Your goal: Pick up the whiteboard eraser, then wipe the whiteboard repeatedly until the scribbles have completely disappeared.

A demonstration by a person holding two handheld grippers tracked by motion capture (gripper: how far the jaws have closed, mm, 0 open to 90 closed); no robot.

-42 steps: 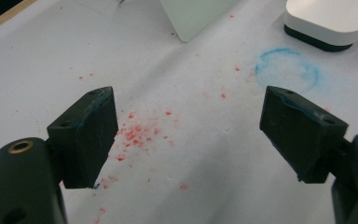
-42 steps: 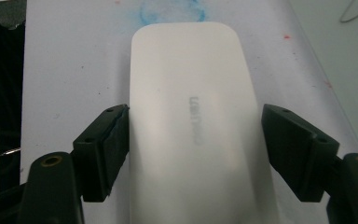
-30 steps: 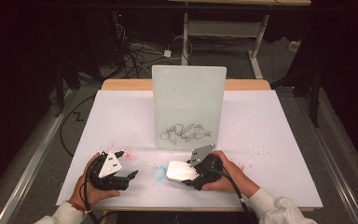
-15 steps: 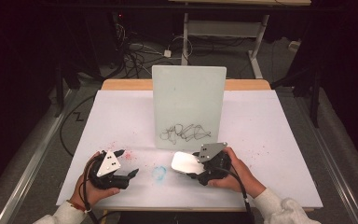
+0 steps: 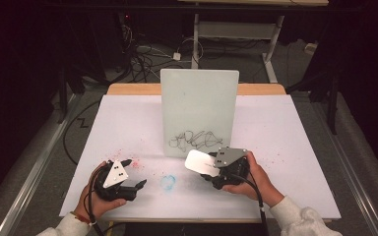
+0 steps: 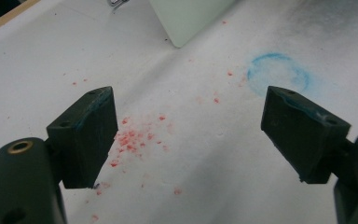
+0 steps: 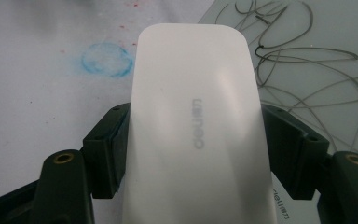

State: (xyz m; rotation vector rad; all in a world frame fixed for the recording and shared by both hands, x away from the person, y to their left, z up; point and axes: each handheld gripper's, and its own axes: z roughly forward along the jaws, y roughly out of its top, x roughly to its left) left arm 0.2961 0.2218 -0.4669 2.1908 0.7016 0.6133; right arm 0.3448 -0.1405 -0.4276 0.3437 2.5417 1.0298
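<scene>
the right tongs point(image 5: 215, 167) are clamped on a white eraser point(image 5: 200, 162), one black jaw on each long side, the rounded front end sticking out well past the jaw tips — in the right gripper view the eraser point(image 7: 198, 126) has a faint grey word printed along its back. it sits just in front of the lower edge of the upright whiteboard point(image 5: 199, 113), near the black scribble point(image 5: 195, 140) drawn low on the board; whether the eraser touches the board cannot be told from the high view

the left tongs point(image 5: 134, 173) are spread wide with nothing between them, held low over the white desk point(image 5: 128, 123). in the left gripper view the gap between the jaws looks onto bare desk surface dotted with red specks point(image 6: 135, 137), a blue ring smudge point(image 6: 278, 74) beyond the right-hand jaw and a corner of the whiteboard point(image 6: 186, 18) at the top

in the high view the blue ring smudge point(image 5: 168, 182) lies between the two grippers, close to the desk's near edge. both hands sit close to that near edge — the left and right thirds of the desk, either side of the board, are open surface
</scene>
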